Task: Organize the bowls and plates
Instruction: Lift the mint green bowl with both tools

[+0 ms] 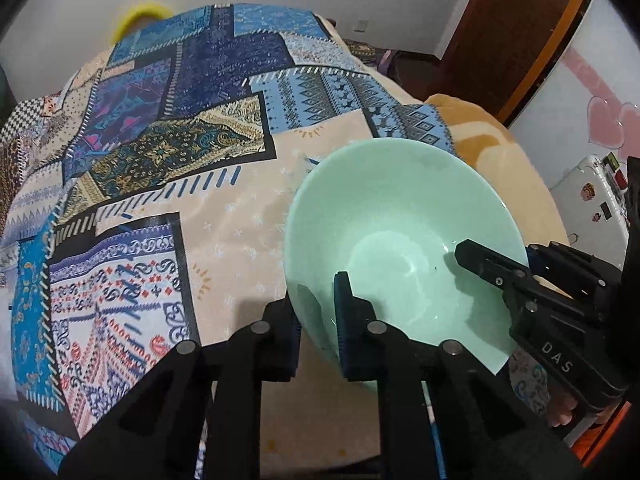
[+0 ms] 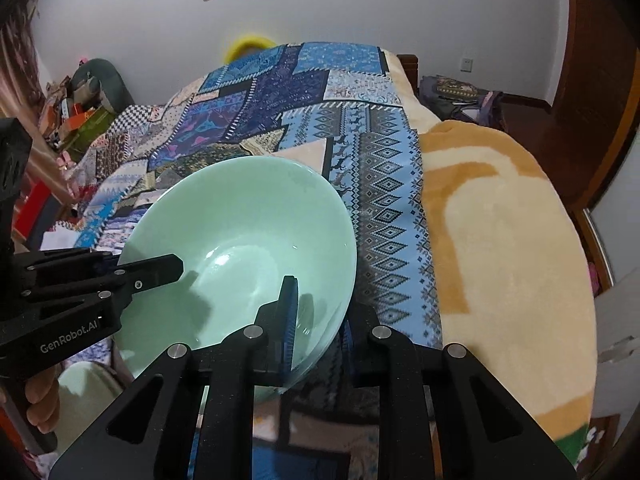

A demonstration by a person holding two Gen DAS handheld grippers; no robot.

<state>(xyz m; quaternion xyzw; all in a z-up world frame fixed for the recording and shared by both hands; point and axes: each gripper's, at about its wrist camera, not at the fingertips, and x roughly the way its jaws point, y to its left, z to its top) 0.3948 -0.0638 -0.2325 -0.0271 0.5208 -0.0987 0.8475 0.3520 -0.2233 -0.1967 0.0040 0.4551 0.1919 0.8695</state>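
Gripping opposite rims of the pale green glazed ceramic bowl (image 1: 400, 240), left tongs (image 1: 318, 312) and right tongs (image 2: 320, 320) hold it clamped above the patchwork-covered bed (image 1: 160, 160); placement remains outstanding, seemingly.

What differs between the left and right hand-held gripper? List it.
Left hand-held gripper pinches the green bowl on the side toward the patterned cloth; right hand-held gripper toward the orange blanket. Left's body reads GenRobot.AI; right's reads DAS. Both are shut on the rim, one finger inside.
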